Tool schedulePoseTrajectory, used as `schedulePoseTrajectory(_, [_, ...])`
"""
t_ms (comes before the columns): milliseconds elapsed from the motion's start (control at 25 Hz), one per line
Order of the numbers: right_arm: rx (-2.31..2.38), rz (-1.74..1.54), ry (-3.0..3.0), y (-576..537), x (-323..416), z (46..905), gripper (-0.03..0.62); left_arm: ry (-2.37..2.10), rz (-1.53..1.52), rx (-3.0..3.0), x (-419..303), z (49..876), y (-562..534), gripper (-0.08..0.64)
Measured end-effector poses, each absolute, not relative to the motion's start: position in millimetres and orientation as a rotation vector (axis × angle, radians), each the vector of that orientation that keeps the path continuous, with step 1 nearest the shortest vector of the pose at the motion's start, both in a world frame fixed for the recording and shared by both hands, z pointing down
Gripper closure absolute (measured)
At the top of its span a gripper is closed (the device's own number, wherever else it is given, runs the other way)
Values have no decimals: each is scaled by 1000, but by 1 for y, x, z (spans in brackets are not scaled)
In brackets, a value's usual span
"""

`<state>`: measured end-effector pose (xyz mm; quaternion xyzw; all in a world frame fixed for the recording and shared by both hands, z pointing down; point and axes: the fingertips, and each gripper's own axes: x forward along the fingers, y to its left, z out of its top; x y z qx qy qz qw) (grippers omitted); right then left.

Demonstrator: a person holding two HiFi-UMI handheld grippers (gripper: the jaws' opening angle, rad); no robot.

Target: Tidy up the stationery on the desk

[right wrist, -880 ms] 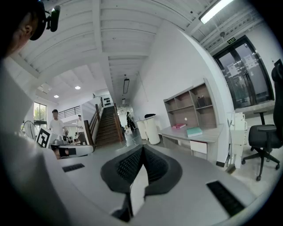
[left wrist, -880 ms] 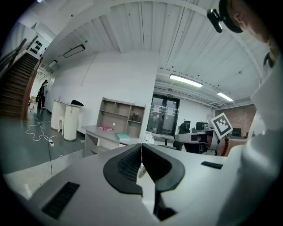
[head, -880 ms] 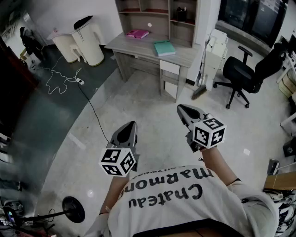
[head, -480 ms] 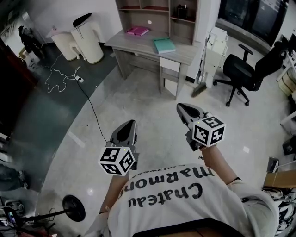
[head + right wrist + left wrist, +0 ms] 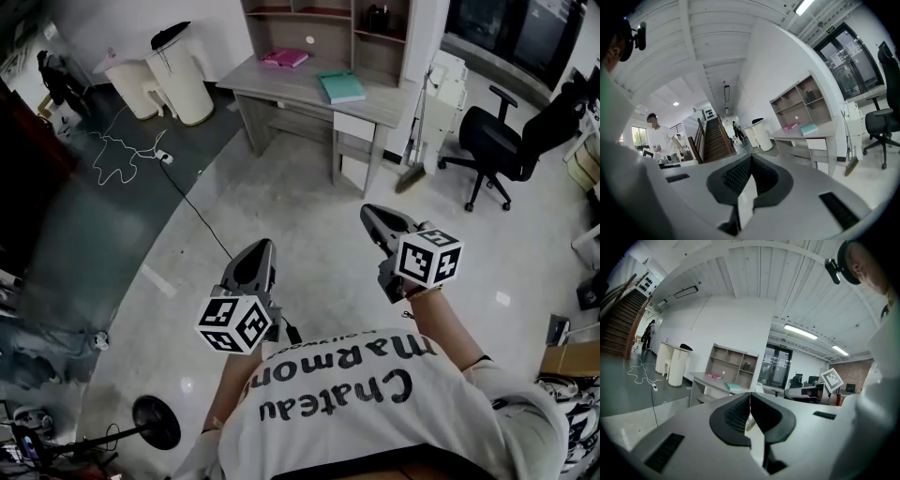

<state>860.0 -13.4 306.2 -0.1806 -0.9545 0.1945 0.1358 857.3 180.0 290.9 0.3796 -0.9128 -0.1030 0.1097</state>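
While the pink book (image 5: 286, 58) and the teal book (image 5: 341, 86) lie apart from each other on the surface (image 5: 291, 92) at the upper middle of the head view, well apart from the person, the tidying looks not yet begun. Low in that frame, over bare floor (image 5: 309, 197), the left tongs (image 5: 260, 247) and right tongs (image 5: 368, 213) are each pressed tip to tip with nothing between them. By my judgement everything is left: reaching the surface, then gathering both books, perhaps onto the shelves (image 5: 323, 23) behind.

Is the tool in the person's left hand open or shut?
Shut. In the left gripper view, the left tool has its jaws meeting at the tips, with nothing between them.
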Motion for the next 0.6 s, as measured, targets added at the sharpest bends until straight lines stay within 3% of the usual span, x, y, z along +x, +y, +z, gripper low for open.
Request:
schedulePoseTrajectory(320, [-508,471,-2722,19,832,338,578,-2615,-318,1125,837,319,198,544])
schedulePoseTrajectory(600, [-509,498,-2754,4,765,335,578,-2633,-346,1094,776,326,190,544])
